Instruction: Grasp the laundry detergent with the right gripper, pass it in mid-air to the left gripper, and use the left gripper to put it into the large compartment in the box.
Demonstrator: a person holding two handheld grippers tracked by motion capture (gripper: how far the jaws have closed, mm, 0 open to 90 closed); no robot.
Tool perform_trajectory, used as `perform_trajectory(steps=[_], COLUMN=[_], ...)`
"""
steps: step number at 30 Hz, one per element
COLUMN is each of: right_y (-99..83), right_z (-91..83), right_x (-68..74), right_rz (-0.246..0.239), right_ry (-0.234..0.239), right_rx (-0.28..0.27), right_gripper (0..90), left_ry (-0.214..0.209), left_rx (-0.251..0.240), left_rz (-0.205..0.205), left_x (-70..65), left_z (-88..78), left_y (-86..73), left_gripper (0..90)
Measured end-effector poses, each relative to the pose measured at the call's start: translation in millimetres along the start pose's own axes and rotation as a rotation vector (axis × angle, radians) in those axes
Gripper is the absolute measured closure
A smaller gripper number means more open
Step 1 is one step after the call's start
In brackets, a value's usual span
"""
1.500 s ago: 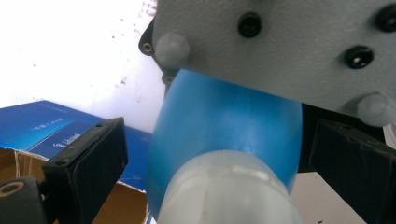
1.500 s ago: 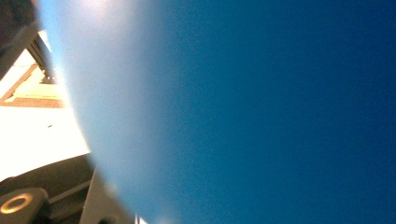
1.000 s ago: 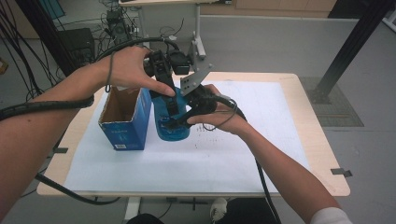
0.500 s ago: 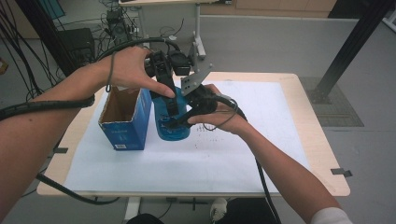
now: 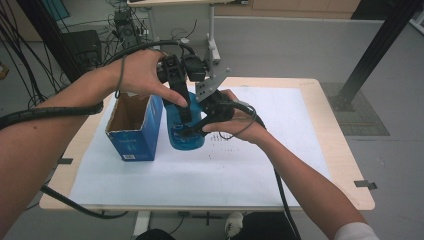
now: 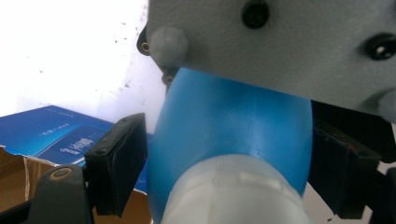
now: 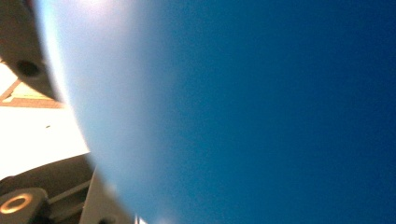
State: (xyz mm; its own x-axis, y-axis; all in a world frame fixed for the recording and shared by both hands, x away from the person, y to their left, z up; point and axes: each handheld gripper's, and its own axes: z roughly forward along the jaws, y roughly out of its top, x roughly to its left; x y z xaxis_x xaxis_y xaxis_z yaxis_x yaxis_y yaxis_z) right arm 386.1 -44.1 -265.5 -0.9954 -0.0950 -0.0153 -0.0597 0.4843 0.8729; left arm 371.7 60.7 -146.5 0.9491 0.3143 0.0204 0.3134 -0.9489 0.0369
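Blue bottle [image 5: 184,131], upright beside open box [image 5: 131,130]: right gripper [image 5: 200,125] pinching its body; left gripper [image 5: 180,102] jaws just closing round its top. Next, probably: firm hold, then twist.

- Your left gripper [image 5: 184,111] comes down onto the top of the blue bottle [image 5: 184,134]; its jaws have just been closing around it.
- Your right gripper [image 5: 197,129] clamps the bottle's side.
- Open blue box [image 5: 134,140] stands just left of the bottle, on the white sheet [image 5: 200,170].
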Motion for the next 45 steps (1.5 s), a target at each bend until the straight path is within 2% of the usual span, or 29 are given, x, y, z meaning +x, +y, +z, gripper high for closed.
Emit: perform_trajectory(steps=[1,4,9,25,42,45], right_y=[-0.2,-0.4,-0.4,-1.6,-4.7,-5.8], right_z=[0.0,-0.6,-0.3,2.9,7.5,7.3], right_x=[-0.9,-0.4,-0.5,1.6,3.5,3.2], right_rz=[-0.012,-0.007,-0.013,-0.007,-0.001,0.003], right_ry=[-0.003,-0.005,-0.003,0.006,0.015,0.018], right_rx=[-0.001,0.003,0.002,0.016,0.022,0.017], right_gripper=[44.2,44.2,44.2,44.1,44.1,43.9], left_ry=[0.001,0.007,-0.002,-0.003,-0.027,-0.028], left_rx=[0.006,0.008,0.013,0.037,0.064,0.055], left_rz=[0.004,0.008,0.017,0.024,0.02,0.019], left_x=[0.2,0.2,0.1,-1.2,-0.9,-0.7], left_z=[-0.3,0.1,0.4,3.9,9.4,9.8], left_y=[0.3,0.4,0.9,-0.1,-0.6,-0.6], left_gripper=[24.1,25.5,34.5,35.7,36.0,36.1])
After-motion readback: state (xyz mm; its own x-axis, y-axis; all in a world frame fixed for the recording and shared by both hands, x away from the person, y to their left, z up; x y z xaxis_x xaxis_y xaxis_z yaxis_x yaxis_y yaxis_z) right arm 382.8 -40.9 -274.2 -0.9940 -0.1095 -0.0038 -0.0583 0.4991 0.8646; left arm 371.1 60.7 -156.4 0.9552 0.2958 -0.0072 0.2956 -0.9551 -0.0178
